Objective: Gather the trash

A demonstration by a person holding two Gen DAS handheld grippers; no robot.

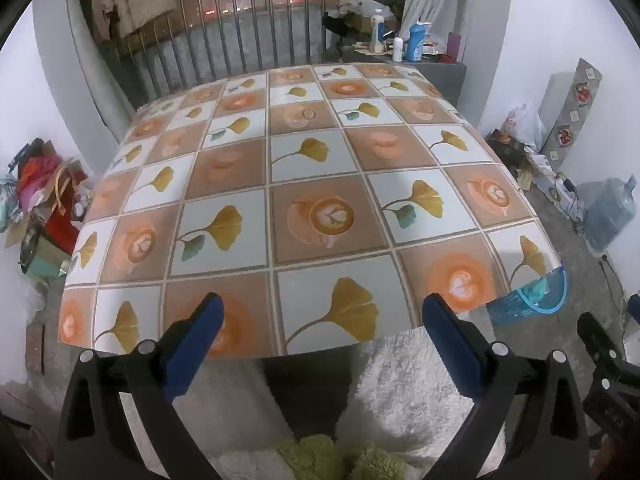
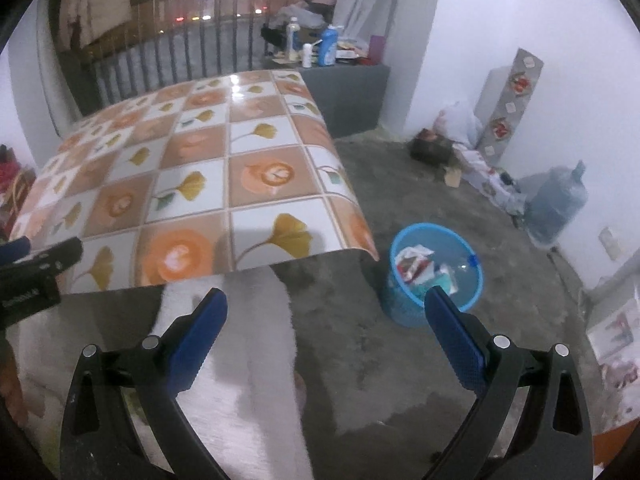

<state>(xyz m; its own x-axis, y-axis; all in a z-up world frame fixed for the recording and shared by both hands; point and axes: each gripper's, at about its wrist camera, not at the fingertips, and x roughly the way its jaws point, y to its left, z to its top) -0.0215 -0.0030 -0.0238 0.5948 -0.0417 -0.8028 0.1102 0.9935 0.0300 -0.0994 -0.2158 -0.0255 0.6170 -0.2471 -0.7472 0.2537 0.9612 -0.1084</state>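
Note:
A blue plastic waste basket stands on the floor right of the table, with crumpled wrappers and paper trash inside. It also shows in the left wrist view, partly hidden behind the table corner. My left gripper is open and empty over the near edge of the table, which has a patterned cover with leaves and coffee cups. My right gripper is open and empty, held above the floor and the person's white fluffy trousers, just left of the basket.
Bottles stand on a grey ledge behind the table. A big water jug and bags lie along the right wall. Boxes and bags are piled on the floor at the left. The other gripper shows at the left edge.

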